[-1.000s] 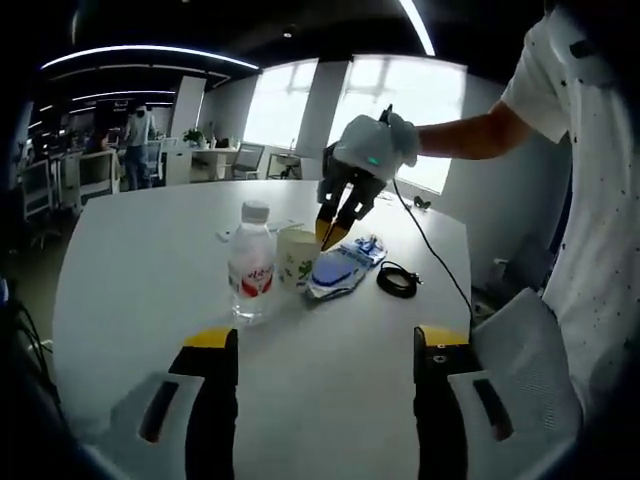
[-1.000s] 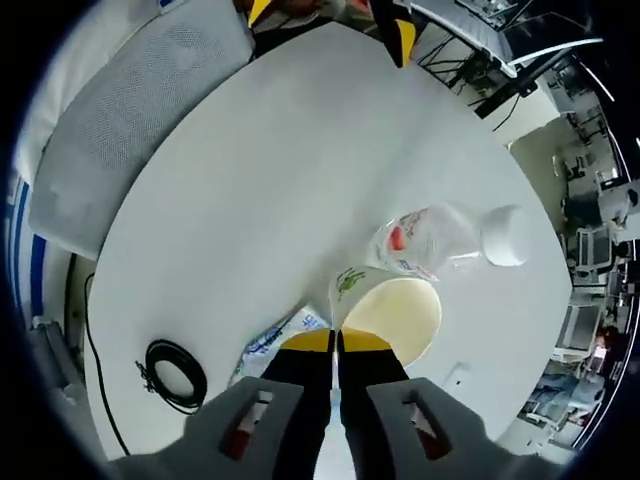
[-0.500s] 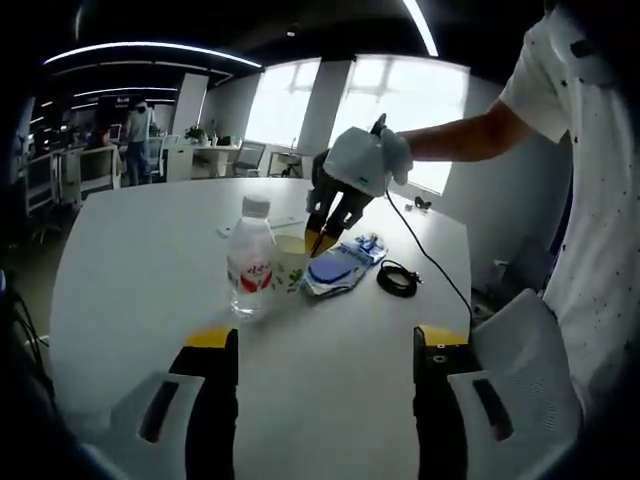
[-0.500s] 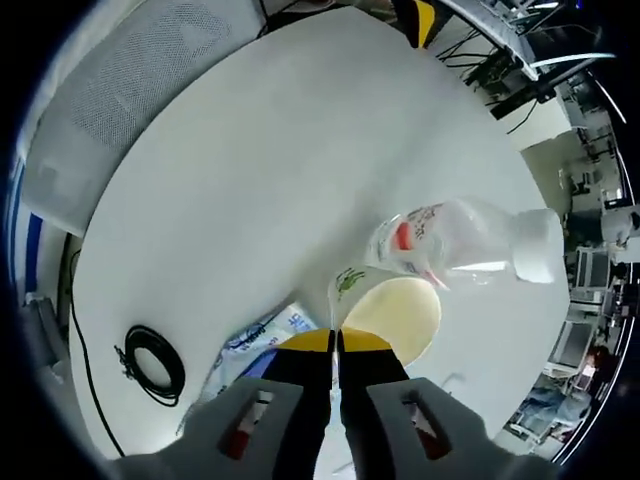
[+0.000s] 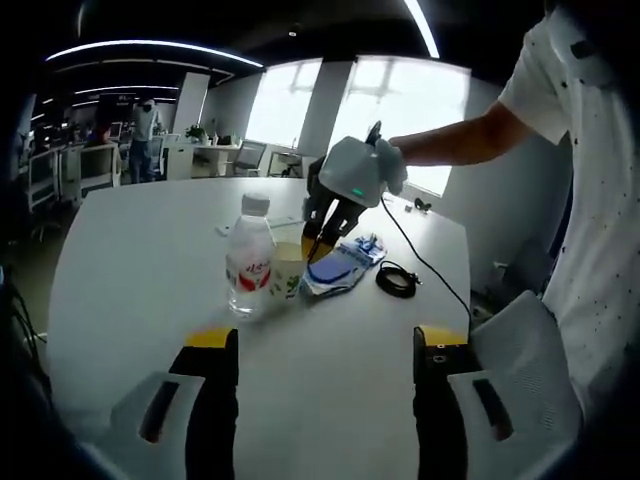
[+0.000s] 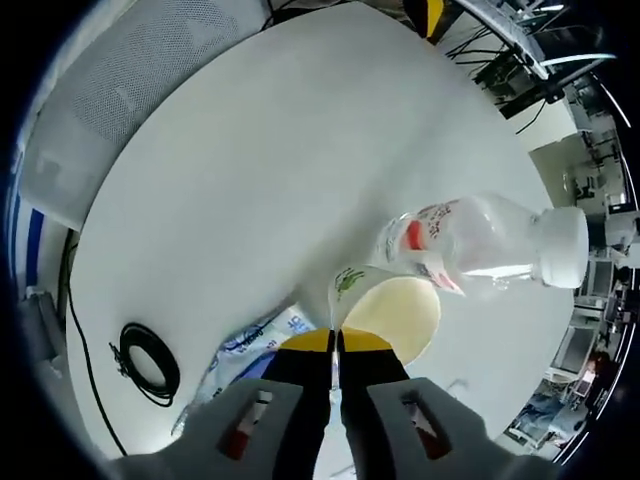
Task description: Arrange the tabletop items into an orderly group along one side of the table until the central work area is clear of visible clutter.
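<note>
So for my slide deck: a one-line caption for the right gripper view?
Right tongs shut on paper cup rim beside water bottle.

Right gripper [image 5: 312, 243] pinches paper cup [image 5: 288, 270] rim; water bottle [image 5: 249, 262] touching cup; left gripper [image 5: 325, 340] jaws apart.

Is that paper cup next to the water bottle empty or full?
Empty, apparently: the right gripper view looks down into the paper cup beside the water bottle, showing only its bare cream inside.
</note>
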